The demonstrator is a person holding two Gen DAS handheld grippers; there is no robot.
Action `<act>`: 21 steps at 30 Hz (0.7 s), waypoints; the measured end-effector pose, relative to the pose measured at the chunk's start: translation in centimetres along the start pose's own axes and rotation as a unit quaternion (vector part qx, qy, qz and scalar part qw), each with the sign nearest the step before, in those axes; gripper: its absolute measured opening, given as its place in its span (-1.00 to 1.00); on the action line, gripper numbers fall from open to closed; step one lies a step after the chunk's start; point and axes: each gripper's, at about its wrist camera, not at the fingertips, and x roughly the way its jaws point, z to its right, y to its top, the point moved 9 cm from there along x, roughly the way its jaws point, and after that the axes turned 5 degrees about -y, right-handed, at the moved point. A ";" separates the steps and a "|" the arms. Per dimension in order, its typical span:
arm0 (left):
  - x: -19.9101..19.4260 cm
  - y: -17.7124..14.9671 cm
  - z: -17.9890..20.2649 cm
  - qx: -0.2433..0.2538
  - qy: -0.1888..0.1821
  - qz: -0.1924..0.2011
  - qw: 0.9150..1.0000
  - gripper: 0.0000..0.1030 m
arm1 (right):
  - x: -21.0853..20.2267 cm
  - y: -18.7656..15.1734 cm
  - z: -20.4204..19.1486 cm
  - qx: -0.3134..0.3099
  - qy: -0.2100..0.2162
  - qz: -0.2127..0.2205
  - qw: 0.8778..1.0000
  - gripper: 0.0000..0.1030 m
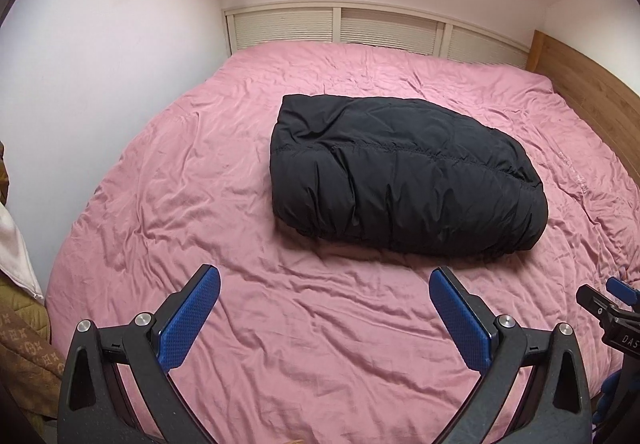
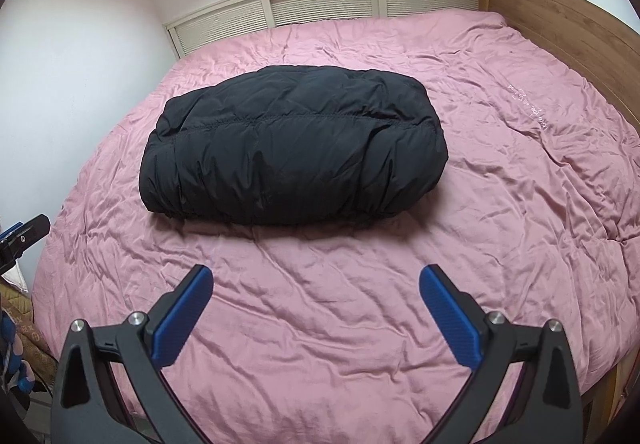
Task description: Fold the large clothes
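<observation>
The black jacket [image 2: 294, 152] is seen folded into a thick bundle mid-bed on the pink cover [image 2: 360, 304]. Both the left gripper [image 1: 324, 300] and right gripper [image 2: 316, 294] are held spread and empty, well apart from it, likely because folding is judged finished.

Folded black puffer jacket [image 1: 404, 180]: one, lying mid-bed.
Bed [image 1: 280, 324]: one, under one wrinkled pink cover.
Hand-held grippers: two, the left hand-held gripper [image 1: 325, 280] and the right hand-held gripper [image 2: 316, 276], each held near the bed's near edge.
Blue finger pads [image 1: 192, 320]: two on each, set wide apart, four in all.
Louvred panels [image 1: 390, 30] at the far wall: three.
Wooden headboard [image 2: 560, 20]: one, on the right.
</observation>
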 end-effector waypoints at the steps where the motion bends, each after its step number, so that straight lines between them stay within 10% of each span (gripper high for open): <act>1: 0.0 -0.1 0.1 0.001 0.000 0.000 1.000 0.98 | 0.1 -0.2 0.1 0.000 -0.002 0.000 1.000 1.00; 21: 0.5 -1.4 0.8 0.016 0.001 -0.001 1.000 0.99 | 0.1 -1.7 3.2 0.022 -0.037 -0.003 0.999 1.00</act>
